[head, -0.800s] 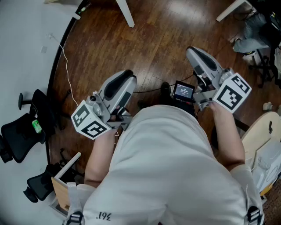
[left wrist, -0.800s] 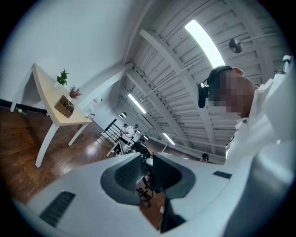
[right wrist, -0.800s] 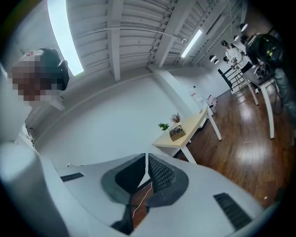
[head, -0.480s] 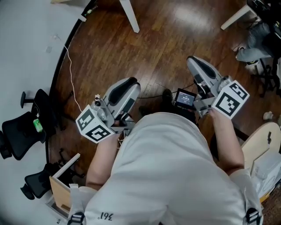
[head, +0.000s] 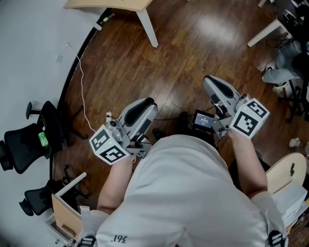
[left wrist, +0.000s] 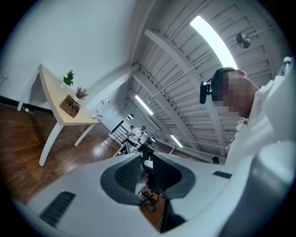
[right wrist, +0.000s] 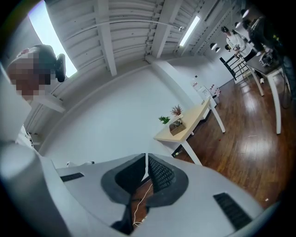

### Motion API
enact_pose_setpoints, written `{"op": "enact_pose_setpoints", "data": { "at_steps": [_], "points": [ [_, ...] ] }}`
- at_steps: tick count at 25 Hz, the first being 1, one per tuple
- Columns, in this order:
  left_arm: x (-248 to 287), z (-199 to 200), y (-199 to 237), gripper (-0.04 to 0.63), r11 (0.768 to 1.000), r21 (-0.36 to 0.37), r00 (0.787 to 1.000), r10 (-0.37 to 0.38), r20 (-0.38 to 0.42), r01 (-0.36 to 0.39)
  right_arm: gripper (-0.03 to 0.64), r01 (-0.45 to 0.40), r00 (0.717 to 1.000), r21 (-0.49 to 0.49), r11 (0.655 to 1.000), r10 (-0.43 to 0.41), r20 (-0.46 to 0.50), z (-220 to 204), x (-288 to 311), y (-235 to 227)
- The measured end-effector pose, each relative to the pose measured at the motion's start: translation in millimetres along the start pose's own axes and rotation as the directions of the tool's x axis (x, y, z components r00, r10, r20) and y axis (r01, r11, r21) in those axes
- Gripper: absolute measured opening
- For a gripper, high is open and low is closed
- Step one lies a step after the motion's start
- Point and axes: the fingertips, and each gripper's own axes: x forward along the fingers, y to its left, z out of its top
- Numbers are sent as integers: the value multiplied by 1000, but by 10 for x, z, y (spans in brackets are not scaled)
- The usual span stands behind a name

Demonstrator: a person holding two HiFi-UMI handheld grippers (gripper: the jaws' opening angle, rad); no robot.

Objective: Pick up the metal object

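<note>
Dark brown plank floor (head: 193, 43), glossy where the lights catch it; a light wooden table (head: 108, 4) on white legs stands on it at the top edge of the head view; below and left of the table the planks meet a pale grey surface (head: 29, 58) along a black curved border (head: 63, 111); a thin white cable (head: 81, 87) trails over the planks from near the table's foot, just beside that border; well below the table a black office chair (head: 21, 152) stands at the border, a second black chair (head: 41, 202) farther still from the table
</note>
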Motion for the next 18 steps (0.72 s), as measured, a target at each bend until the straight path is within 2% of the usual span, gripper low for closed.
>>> {"op": "enact_pose_setpoints", "data": {
  "at_steps": [11, 18],
  "points": [
    [412, 54, 169, 77, 998, -4, 998, 58, 38, -58, 2, -36, 998, 18, 999, 37, -59, 149, 149, -421],
    [405, -45, 21, 77, 996, 0, 995, 88, 40, -88, 2, -50, 996, 43, 998, 52, -70, 69, 17, -459]
  ]
}}
